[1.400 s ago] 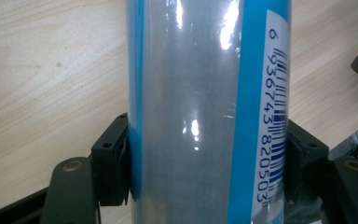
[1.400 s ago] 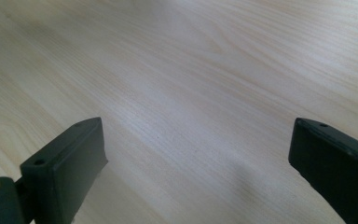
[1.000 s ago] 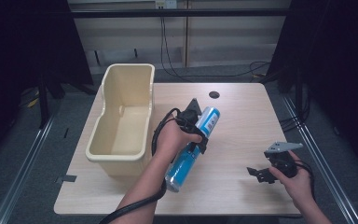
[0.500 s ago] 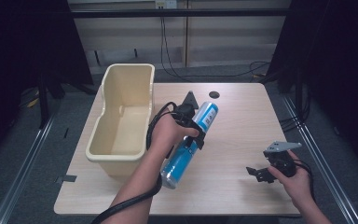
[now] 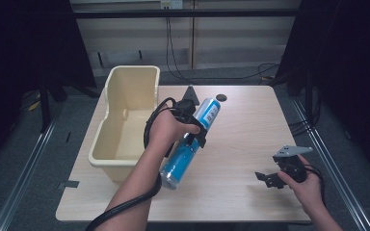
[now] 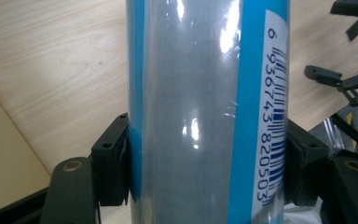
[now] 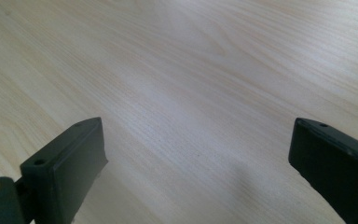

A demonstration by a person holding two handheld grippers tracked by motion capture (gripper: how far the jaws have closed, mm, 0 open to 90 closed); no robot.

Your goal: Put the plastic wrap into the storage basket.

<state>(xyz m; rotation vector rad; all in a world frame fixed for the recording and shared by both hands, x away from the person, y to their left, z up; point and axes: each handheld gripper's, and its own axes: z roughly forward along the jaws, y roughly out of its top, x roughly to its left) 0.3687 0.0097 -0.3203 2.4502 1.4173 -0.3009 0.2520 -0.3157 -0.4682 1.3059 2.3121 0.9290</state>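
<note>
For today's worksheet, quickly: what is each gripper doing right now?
Left gripper: closed on the blue can, gripped at its middle.
Right gripper: open, holding nothing, above the wooden table.

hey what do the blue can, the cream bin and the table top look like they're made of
Blue can: probably metal under a glossy printed wrap, going by the sharp highlights and barcode label.
Cream bin: likely moulded plastic, smooth and matte, with a rolled rim.
Table top: pale wood-grain surface, perhaps laminate rather than solid wood; satin sheen.
</note>
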